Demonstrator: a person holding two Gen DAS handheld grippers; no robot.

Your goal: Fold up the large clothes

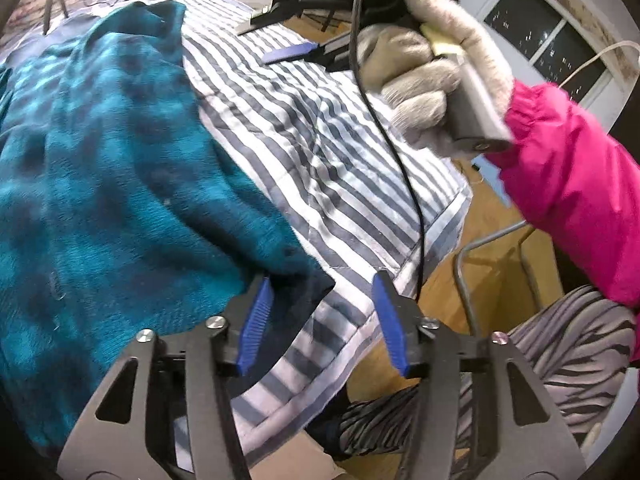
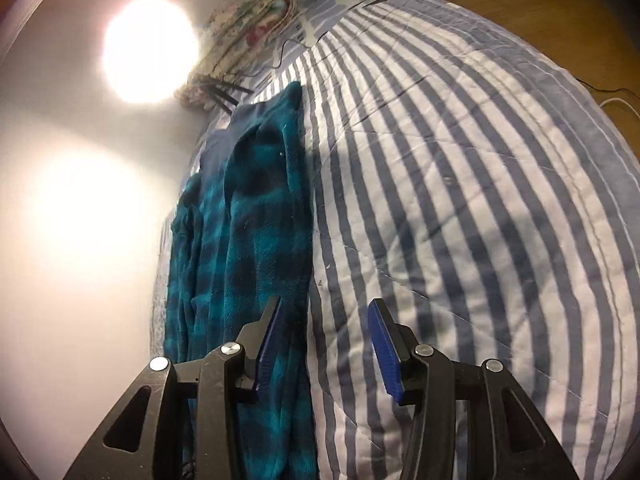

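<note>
A large teal plaid fleece garment (image 1: 100,152) lies on a grey-and-white striped quilt (image 1: 320,152). My left gripper (image 1: 322,280) is open, and the garment's dark lower corner lies between its blue pads. In the right wrist view the garment (image 2: 248,240) runs lengthwise along the quilt's left side by the wall. My right gripper (image 2: 326,308) is open and empty at the garment's right edge, its left pad over the fleece. The right gripper also shows in the left wrist view (image 1: 292,52), held by a gloved hand (image 1: 424,68).
The striped quilt (image 2: 460,200) spreads wide to the right. A white wall (image 2: 80,220) runs along the left. A floral bundle (image 2: 248,20) and cables lie at the bed's far end. Wooden floor (image 1: 492,208), a metal frame and a window (image 1: 548,36) lie beyond the quilt's edge.
</note>
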